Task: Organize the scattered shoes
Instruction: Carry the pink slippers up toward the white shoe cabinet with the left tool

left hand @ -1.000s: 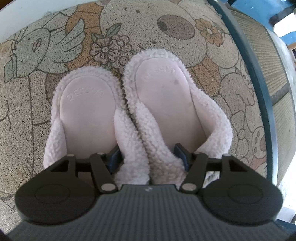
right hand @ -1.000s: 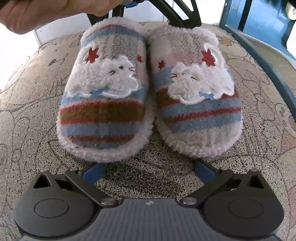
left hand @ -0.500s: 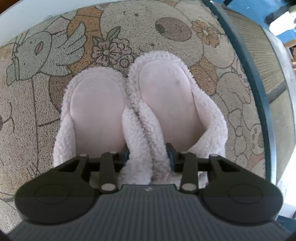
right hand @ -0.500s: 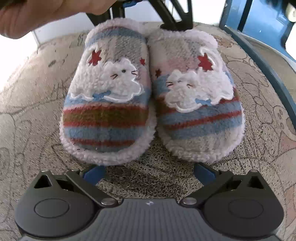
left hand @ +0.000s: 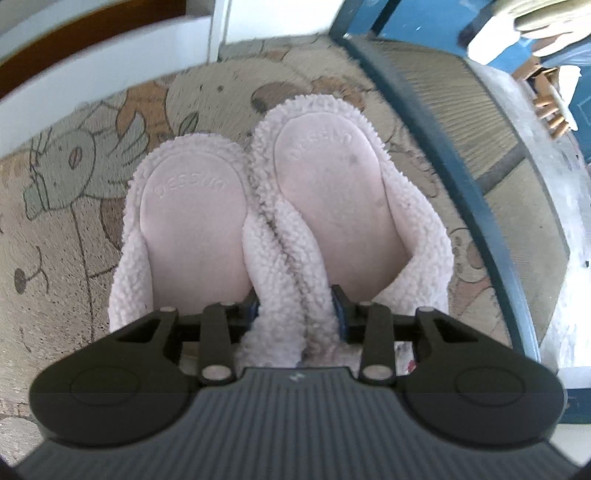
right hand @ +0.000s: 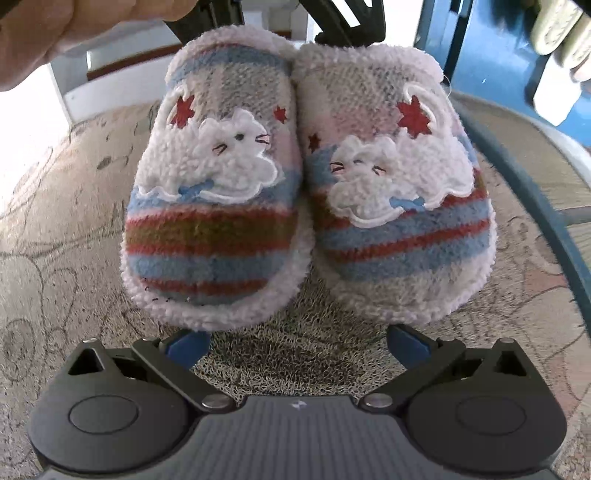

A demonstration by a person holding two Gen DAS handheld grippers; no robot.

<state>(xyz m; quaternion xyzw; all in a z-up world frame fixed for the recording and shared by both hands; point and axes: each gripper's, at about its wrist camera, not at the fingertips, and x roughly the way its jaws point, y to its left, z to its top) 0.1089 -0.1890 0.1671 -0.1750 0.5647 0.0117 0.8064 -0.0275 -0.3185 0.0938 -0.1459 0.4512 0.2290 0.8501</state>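
Observation:
Two fluffy white slippers [left hand: 325, 192] with pale pink insoles hang side by side in the left wrist view, heels away from me. My left gripper [left hand: 297, 314] is shut on their two inner fleece edges, pinched together between its blue pads. They are lifted off the patterned mat [left hand: 66, 229]. In the right wrist view the same pair of slippers [right hand: 306, 206] shows its striped toes with white animal patches, held from above by the other gripper and a hand [right hand: 74, 29]. My right gripper [right hand: 295, 343] is open below the toes, nothing between its fingers.
The mat has a bird and flower pattern and lies against a white wall base [left hand: 110, 59]. A dark blue metal frame [left hand: 461, 177] curves along the mat's right side, with a ribbed grey step [left hand: 491, 122] beyond it. Blue furniture [right hand: 480, 37] stands at the back right.
My left gripper closed on the slippers' inner edges and then rose, lifting the pair off the mat. The right gripper also rose a little and stayed open.

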